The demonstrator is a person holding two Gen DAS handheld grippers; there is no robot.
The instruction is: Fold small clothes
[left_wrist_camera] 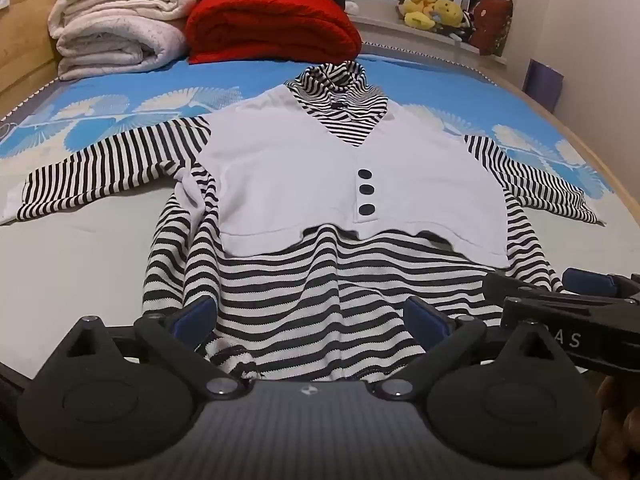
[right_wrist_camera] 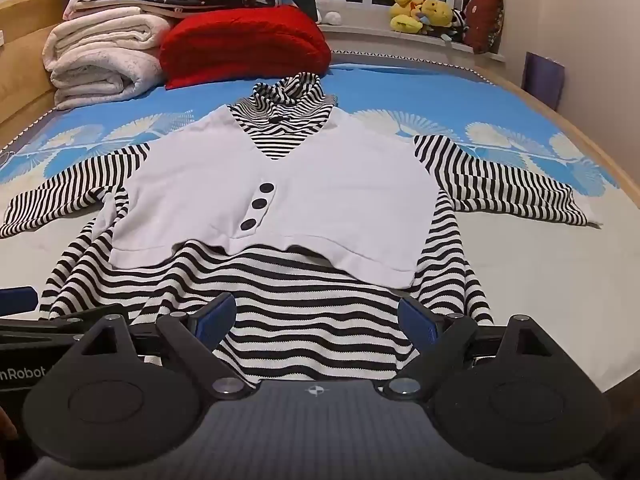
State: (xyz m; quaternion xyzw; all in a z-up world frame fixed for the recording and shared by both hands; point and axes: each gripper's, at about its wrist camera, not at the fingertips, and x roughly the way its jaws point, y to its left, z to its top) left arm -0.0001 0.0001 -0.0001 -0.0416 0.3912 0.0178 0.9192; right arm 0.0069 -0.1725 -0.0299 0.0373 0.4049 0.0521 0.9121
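Home bedroom, prob. a kid's. A bed [left_wrist_camera: 80, 256] w/ wooden frame is filling most of the view, covered by a blue sheet [left_wrist_camera: 420, 88] w/ white fan-shaped print. Folded white blankets [left_wrist_camera: 116, 36] and a red quilt [left_wrist_camera: 272, 28] are sitting stacked at the far end. Yellow plush toys [left_wrist_camera: 432, 10] are crowding the windowsill [right_wrist_camera: 360, 32], window behind showing dark outside. A small striped top w/ white vest front [right_wrist_camera: 280, 196] is lying spread on the bed, i.e. laundry at home.
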